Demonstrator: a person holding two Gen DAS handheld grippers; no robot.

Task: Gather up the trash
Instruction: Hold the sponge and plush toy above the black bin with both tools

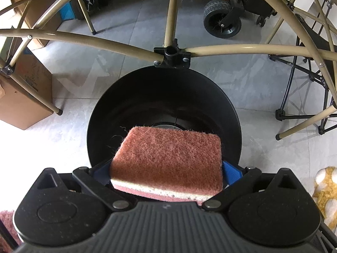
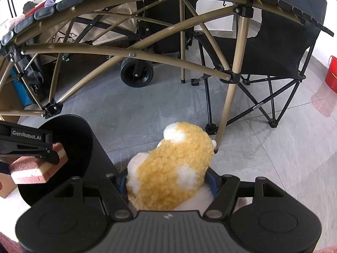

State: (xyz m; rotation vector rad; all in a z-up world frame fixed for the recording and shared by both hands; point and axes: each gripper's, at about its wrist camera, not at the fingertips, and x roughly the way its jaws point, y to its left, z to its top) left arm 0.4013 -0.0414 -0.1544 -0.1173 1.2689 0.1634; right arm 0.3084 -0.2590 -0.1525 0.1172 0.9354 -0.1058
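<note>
My left gripper (image 1: 166, 168) is shut on a pink scouring sponge (image 1: 168, 158) with a white middle layer, held flat over the mouth of a round black trash bin (image 1: 118, 109) on the floor. The sponge (image 2: 40, 166), the left gripper (image 2: 52, 154) and the bin (image 2: 80, 139) also show at the left of the right wrist view. My right gripper (image 2: 168, 181) is shut on a fluffy yellow and white plush item (image 2: 172, 164), held above the floor to the right of the bin. The plush also shows at the right edge of the left wrist view (image 1: 326, 189).
A tan metal table frame (image 1: 172, 54) arches over the bin, with legs (image 2: 233, 92) on the grey tiles. Cardboard boxes (image 1: 23, 97) stand left. A black wagon wheel (image 1: 221, 19), a black folding chair (image 2: 280, 48) and a red bucket (image 2: 331, 73) are beyond.
</note>
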